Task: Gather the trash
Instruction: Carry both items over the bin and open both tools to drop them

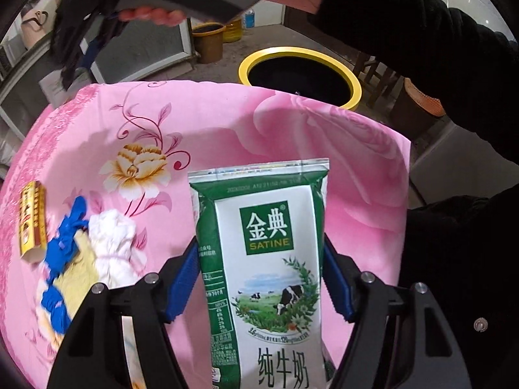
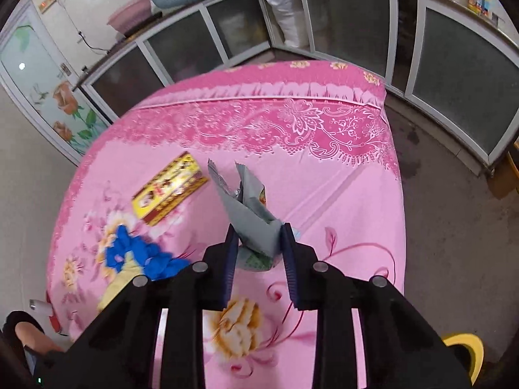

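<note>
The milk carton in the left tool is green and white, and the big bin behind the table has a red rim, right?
Not quite. The green and white milk carton is in the left tool, but the big black bin behind the pink flowered tablecloth has a yellow rim, not red. The left wrist view shows it.

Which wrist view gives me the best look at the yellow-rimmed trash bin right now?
The left wrist view: the trash bin sits just past the far table edge, its whole yellow rim and dark opening visible above the milk pouch. The right wrist view catches only a yellow sliver at its lower right corner.
</note>
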`<move>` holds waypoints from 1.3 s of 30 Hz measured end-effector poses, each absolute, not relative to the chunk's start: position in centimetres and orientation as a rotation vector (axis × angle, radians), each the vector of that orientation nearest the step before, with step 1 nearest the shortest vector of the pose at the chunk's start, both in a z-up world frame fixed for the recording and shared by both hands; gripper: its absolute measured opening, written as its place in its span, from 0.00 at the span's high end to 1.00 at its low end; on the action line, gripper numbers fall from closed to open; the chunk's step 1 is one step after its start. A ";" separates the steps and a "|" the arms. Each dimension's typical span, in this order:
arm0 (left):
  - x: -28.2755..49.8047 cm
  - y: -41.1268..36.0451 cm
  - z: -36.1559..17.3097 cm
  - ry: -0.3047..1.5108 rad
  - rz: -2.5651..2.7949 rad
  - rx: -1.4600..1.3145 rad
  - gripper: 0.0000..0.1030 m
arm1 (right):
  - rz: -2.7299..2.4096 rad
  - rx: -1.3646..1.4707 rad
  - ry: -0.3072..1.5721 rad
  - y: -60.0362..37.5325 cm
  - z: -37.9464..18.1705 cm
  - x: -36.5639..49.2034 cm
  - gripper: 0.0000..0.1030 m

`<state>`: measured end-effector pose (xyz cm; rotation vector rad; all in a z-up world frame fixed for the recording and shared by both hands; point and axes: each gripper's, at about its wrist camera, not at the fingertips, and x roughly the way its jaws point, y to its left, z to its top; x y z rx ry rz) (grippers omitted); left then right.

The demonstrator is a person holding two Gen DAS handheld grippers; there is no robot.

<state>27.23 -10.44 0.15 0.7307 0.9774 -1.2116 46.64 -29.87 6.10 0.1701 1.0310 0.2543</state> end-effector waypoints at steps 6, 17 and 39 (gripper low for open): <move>24.9 -8.3 1.6 0.959 -1.171 0.701 0.36 | 0.272 0.205 1.003 -31.2 7.4 41.7 0.75; 22.1 -8.8 2.0 0.921 -1.156 0.587 0.36 | 0.214 0.299 0.972 -37.7 5.6 29.9 0.75; 21.7 -28.1 5.1 0.794 -1.325 0.550 0.36 | -0.148 0.454 0.873 -56.5 3.9 11.6 0.74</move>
